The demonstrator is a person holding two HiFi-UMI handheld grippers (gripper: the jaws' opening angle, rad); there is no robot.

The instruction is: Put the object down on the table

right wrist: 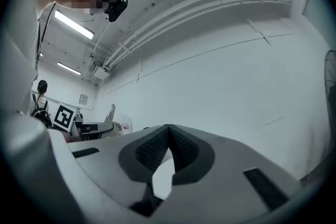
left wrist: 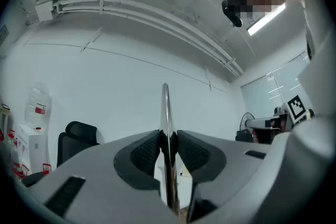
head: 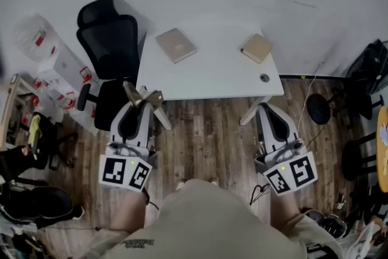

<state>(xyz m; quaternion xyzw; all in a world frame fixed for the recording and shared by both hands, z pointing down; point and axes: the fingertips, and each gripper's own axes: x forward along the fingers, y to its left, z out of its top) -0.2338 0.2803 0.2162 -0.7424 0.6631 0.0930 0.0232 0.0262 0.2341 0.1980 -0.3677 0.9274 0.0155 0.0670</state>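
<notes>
A white desk [head: 212,73] stands on a wood floor [head: 206,136] by a black chair [head: 109,39], with 2 flat brown books [head: 176,45] on it. In the head view, the left tool [head: 140,107] is over the floor, just short of the desk, and holds a thin thing [head: 153,96]. The right tool [head: 265,107] is near the desk's other corner.

In the left gripper view, both pads press on the thin thing [left wrist: 165,107]; it may be a metal blade, seen edge-on.

In the right gripper view, the right tool's [right wrist: 168,136] pads touch, with nothing between.

The thing is not on the desk yet.
</notes>
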